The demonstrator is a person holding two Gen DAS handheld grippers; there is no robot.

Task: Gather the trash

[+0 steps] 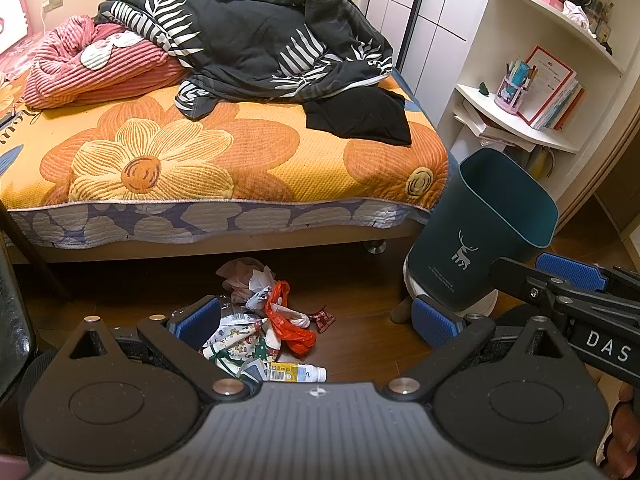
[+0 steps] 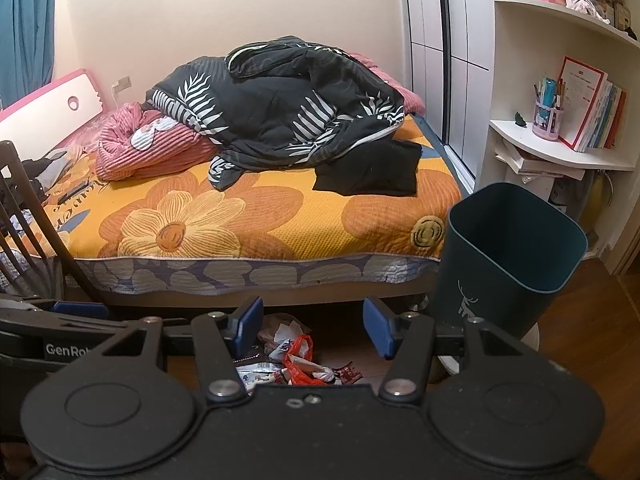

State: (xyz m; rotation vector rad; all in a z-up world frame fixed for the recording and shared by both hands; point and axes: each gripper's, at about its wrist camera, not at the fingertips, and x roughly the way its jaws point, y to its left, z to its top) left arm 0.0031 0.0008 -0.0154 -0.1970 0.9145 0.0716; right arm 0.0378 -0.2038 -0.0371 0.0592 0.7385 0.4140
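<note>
Grippers: left gripper (image 1: 316, 322) and right gripper (image 2: 313, 328) both gape wide, holding nothing.
Risk: the crumpled orange-red plastic bag (image 1: 289, 320) may snag neighbouring wrappers and spill short of the dark teal plastic bin (image 1: 486, 228).

Both cameras sit low, just behind their tongs, and face the bed (image 1: 224, 160) side-on across the floor. The left view tilts down, close over the trash (image 1: 264, 328), with the right tongs (image 1: 496, 292) crossing its right edge. The right view sits further back and more level. Both share the bed, bin (image 2: 508, 256), shelf (image 2: 560, 152) and trash.
</note>
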